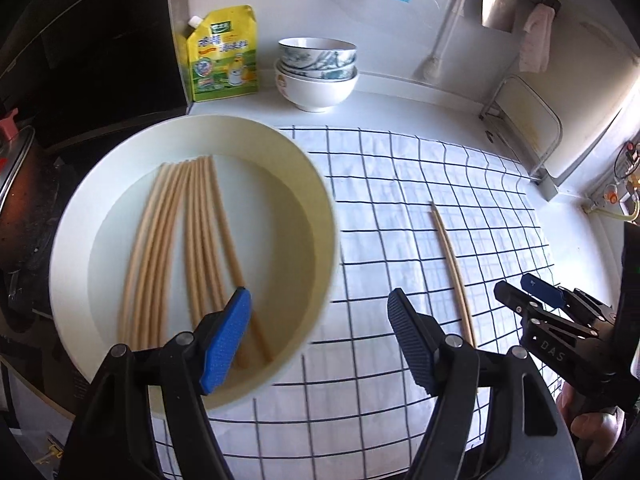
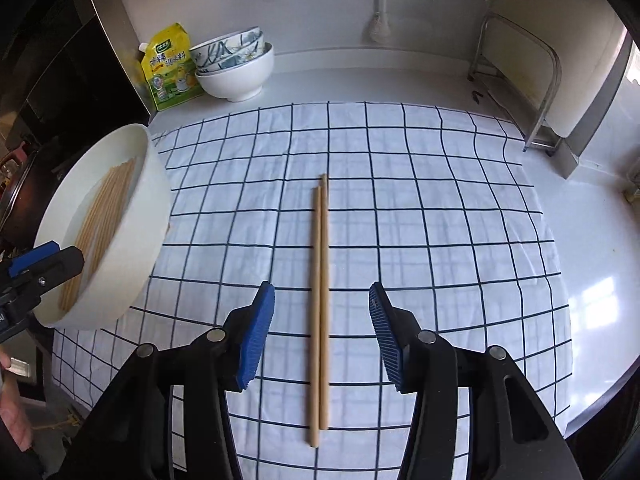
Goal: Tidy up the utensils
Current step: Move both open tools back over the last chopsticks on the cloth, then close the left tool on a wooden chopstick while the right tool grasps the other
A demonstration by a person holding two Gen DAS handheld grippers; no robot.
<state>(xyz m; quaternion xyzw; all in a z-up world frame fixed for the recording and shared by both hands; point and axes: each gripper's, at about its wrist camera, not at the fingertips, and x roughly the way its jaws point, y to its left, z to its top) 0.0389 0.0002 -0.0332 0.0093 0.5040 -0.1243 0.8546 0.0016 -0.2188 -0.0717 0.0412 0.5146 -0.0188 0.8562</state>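
Right gripper (image 2: 322,340), its jaws open and empty, straddles two chopsticks (image 2: 320,300), light, stiff and slippery; left gripper (image 1: 320,340) jaws clamp the bowl (image 1: 320,216) rim.

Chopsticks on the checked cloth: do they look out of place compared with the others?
Yes. One pair of chopsticks lies alone on the checked cloth, while the other chopsticks are gathered in the white bowl.

Right gripper (image 2: 322,340), jaws apart, above two chopsticks (image 2: 320,300) lying side by side on a checked cloth (image 2: 440,220). At left, the left gripper (image 2: 28,268) by a white bowl (image 2: 144,208) of chopsticks.
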